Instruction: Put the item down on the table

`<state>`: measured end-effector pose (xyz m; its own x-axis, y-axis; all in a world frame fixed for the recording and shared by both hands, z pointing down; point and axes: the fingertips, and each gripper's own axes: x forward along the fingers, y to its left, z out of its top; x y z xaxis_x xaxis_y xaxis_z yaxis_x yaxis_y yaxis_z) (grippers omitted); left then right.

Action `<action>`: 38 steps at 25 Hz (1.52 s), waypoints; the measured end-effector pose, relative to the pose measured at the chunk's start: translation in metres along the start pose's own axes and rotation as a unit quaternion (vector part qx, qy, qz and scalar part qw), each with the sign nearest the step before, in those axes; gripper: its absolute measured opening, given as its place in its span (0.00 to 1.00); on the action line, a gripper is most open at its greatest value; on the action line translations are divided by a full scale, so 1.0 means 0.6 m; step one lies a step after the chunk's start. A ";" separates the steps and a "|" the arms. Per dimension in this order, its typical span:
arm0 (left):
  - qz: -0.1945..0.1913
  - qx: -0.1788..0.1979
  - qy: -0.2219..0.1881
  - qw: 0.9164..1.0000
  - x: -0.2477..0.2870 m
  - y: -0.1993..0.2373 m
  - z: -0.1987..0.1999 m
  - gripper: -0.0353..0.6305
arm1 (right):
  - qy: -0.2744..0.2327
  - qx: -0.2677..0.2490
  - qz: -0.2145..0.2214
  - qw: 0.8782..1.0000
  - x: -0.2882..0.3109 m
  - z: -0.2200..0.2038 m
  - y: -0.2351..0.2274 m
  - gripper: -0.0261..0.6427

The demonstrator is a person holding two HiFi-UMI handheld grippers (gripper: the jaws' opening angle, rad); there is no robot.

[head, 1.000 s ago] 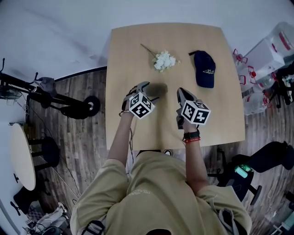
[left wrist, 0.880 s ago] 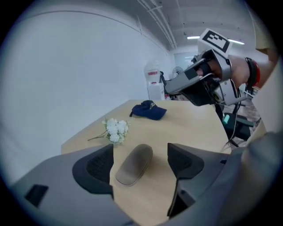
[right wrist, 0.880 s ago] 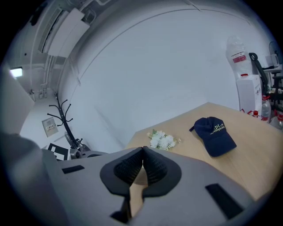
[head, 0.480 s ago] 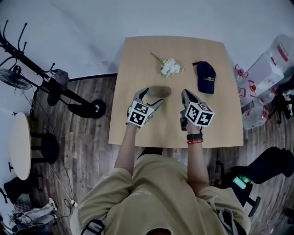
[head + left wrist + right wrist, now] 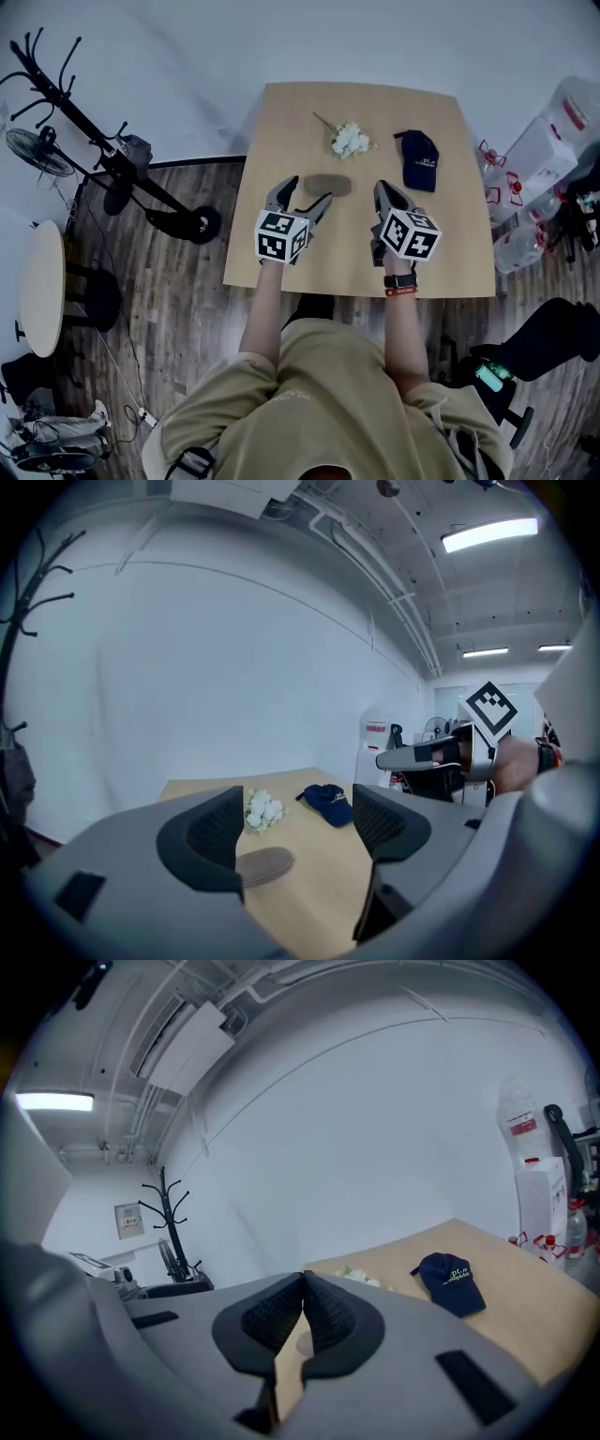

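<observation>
- The item point(image 5: 328, 185), a flat, dull brown oval, lies on the table point(image 5: 441, 253) near its middle. Nothing grips it, and neither view makes clear what it is.
- The left gripper point(image 5: 307, 190) hovers just on the person's side of the item. Its jaws are spread wide, and one tip is close to the item's near edge.
- In the left gripper view, the left gripper point(image 5: 295, 832) shows both ribbed pads well apart with nothing between them. The item point(image 5: 265, 864) lies on the wood beyond, with its left end hidden behind the left pad.
- The left forearm reaches forward, and the gripper angles inward toward the table's centre. Its marker cube faces up.
- The right gripper point(image 5: 384, 190) is held level with the left and apart from the item, pointing straight ahead. A watch and a red band sit on that wrist.
- In the right gripper view, the right gripper point(image 5: 303, 1312) has its pads pressed together, pinching nothing. A pale patch shows below them, too small to identify.
- White flowers point(image 5: 351, 140) lie just beyond the item, and a dark blue cap point(image 5: 418, 159) lies to their right.
- The left gripper view also catches the flowers point(image 5: 263, 810), the cap point(image 5: 329, 804) and the right gripper point(image 5: 384, 759) from the side.
- The right gripper view shows the cap point(image 5: 451, 1284), but the flowers point(image 5: 361, 1279) only as a sliver above its own body.
- A coat stand point(image 5: 75, 117) and a round side table point(image 5: 42, 289) stand on the floor well to the left.
</observation>
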<state>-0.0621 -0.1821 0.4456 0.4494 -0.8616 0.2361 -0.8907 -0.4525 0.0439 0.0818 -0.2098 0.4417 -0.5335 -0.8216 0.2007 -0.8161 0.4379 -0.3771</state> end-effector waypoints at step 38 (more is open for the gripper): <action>0.098 -0.031 -0.053 0.993 -0.095 -0.051 0.021 0.09 | -0.028 -0.062 -0.013 0.998 -0.117 -0.002 0.024 0.06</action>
<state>-0.0597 -0.1224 0.4187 0.2679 -0.9529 0.1424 -0.9631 -0.2608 0.0670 0.1071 -0.1456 0.4230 -0.5018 -0.8507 0.1568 -0.8525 0.4556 -0.2563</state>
